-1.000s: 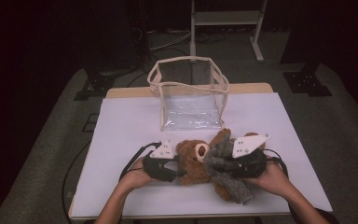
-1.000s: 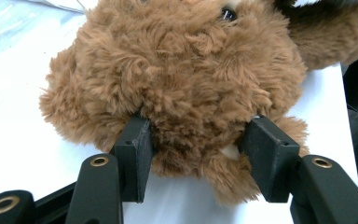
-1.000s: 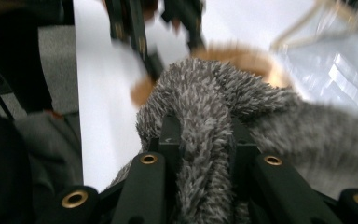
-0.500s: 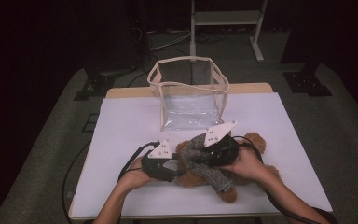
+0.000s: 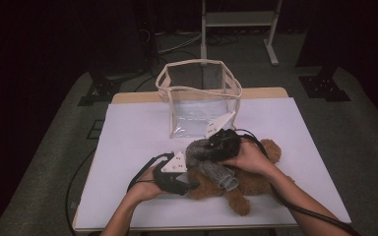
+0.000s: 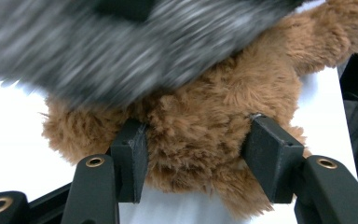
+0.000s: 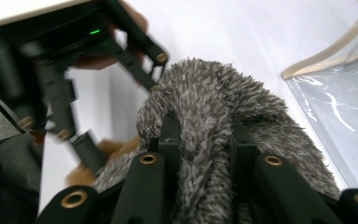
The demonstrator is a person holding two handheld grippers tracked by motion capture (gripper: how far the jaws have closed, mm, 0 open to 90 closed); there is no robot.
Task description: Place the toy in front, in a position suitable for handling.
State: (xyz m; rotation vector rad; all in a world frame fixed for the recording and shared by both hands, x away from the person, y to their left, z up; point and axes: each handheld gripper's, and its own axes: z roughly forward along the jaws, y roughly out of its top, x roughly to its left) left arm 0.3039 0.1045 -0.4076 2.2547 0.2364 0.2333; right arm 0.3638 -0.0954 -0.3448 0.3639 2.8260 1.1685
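Two claws clamped, left claw [image 6: 198,161] on brown teddy [image 6: 214,135], right claw [image 7: 203,135] on grey fur cloth [image 7: 214,112], white table [image 5: 128,147], dark room.

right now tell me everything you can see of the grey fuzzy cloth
The grey fuzzy cloth is a shaggy, speckled grey-and-white plush piece. It lies draped across the brown teddy bear on the white table, in front of the clear bag. The right claw is shut on a fold of it.

Black grippers [image 5: 189,184], brass screws, grey three-cornered plates, black cables.
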